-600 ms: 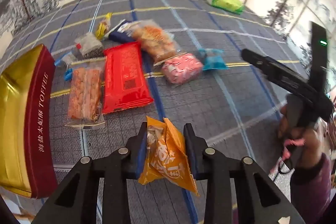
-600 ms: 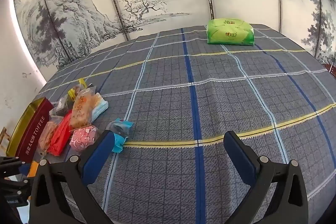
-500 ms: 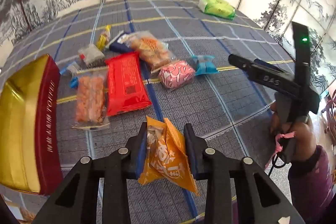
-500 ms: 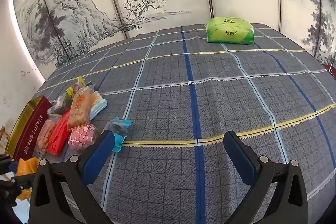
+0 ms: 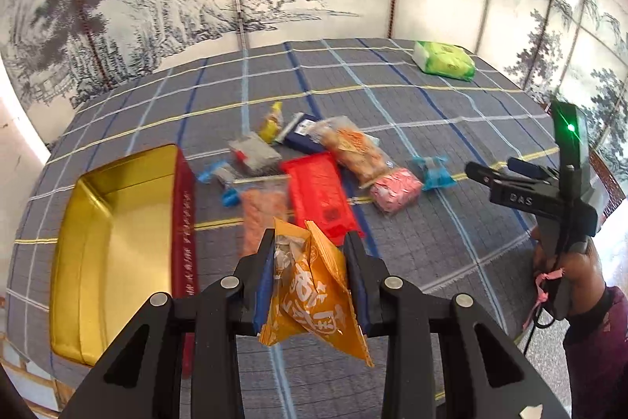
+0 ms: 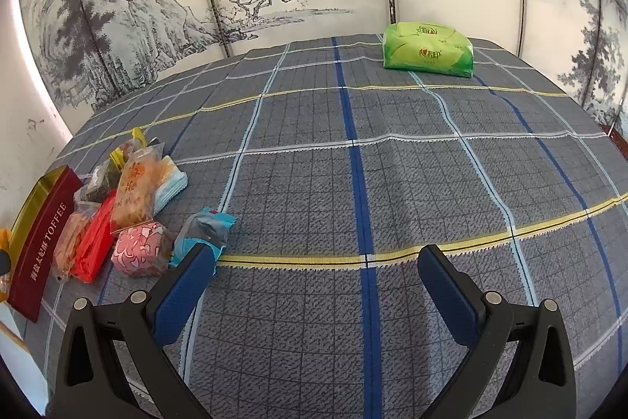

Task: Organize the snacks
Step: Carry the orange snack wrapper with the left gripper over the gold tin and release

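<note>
We have the left gripper (image 5: pixel 310 258) clamped on an orange snack packet (image 5: pixel 310 285), which hangs clear of the bench (image 6: pixel 353 183), pinched at its upper half with the lower corner dangling free. The right gripper (image 6: pixel 314 281) stands wide apart with nothing between its pads, idle over bare plaid cloth.

From the left wrist view, the gold tin (image 5: pixel 114 242) with red sides lies open at about 9 o'clock of the packet, apparently empty. The remaining snacks sit in a loose pile at 12 o'clock: a red packet (image 5: pixel 318 195), a pink packet (image 5: pixel 396 191), a small blue wrapper (image 5: pixel 431 171) and several clear bags. A green tissue pack (image 6: pixel 428 52) lies well apart at the far side.

Step in hand, as we judge it: carrying the orange packet to the tin. Most of the sorting looks undone.

Next move calls for swinging the left gripper toward 9 o'clock until the packet hangs over the tin's hollow, lowering, then parting the pads. The dangling corner could catch the tin's red wall, so the packet should clear the rim first.
</note>
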`<state>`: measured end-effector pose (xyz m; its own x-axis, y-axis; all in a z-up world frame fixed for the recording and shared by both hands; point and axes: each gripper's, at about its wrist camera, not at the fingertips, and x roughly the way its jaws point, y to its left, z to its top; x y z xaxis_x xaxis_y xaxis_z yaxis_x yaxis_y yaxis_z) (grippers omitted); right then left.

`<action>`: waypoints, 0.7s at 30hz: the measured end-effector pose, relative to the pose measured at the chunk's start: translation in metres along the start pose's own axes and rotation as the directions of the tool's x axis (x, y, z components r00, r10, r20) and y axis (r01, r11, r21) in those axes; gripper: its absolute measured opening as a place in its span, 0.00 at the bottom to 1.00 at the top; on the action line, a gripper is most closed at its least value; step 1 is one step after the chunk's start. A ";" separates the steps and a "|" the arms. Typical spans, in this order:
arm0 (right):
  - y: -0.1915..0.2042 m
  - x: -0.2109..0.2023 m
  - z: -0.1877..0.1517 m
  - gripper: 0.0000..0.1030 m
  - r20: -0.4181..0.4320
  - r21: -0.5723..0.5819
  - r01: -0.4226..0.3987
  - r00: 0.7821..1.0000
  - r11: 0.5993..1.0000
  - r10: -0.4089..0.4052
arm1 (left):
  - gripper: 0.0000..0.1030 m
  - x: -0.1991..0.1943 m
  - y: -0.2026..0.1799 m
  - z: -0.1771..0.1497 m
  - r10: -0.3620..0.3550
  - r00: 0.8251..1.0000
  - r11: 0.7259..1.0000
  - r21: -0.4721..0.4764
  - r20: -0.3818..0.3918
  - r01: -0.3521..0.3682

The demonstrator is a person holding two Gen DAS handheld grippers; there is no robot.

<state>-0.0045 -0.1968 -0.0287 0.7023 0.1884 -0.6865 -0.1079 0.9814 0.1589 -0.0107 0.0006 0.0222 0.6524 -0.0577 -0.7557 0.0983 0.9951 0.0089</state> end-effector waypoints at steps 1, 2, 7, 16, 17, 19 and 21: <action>-0.001 -0.001 0.002 1.00 -0.001 -0.001 0.002 1.000 1.000 -0.002 | 0.29 0.000 0.005 0.001 0.007 1.000 1.000 -0.010 0.001 -0.007; -0.003 -0.001 0.004 1.00 -0.002 -0.002 0.004 1.000 1.000 -0.004 | 0.29 0.000 0.011 0.002 0.015 1.000 1.000 -0.020 0.002 -0.015; -0.003 0.000 0.007 1.00 -0.004 -0.003 0.007 1.000 1.000 -0.007 | 0.29 -0.002 0.041 0.007 0.069 0.997 0.996 -0.059 0.014 -0.069; 0.000 0.002 0.008 1.00 -0.038 -0.004 0.018 0.999 1.000 -0.018 | 0.29 0.004 0.096 0.012 0.184 0.983 0.978 -0.100 0.000 -0.183; 0.000 0.003 0.008 1.00 -0.047 -0.002 0.018 0.999 1.000 -0.018 | 0.29 0.006 0.103 0.012 0.198 0.980 0.975 -0.102 -0.005 -0.197; 0.001 0.003 0.009 1.00 -0.051 0.000 0.017 0.999 1.000 -0.017 | 0.29 0.010 0.112 0.012 0.215 0.976 0.971 -0.103 -0.012 -0.215; 0.001 0.004 0.009 1.00 -0.038 -0.008 0.021 0.999 1.000 -0.021 | 0.29 0.015 0.121 0.013 0.237 0.971 0.966 -0.102 -0.022 -0.237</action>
<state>0.0045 -0.1953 -0.0251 0.6776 0.1685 -0.7159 -0.0983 0.9854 0.1390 0.0208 0.1193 0.0203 0.6406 0.1810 -0.7462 -0.1363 0.9832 0.1215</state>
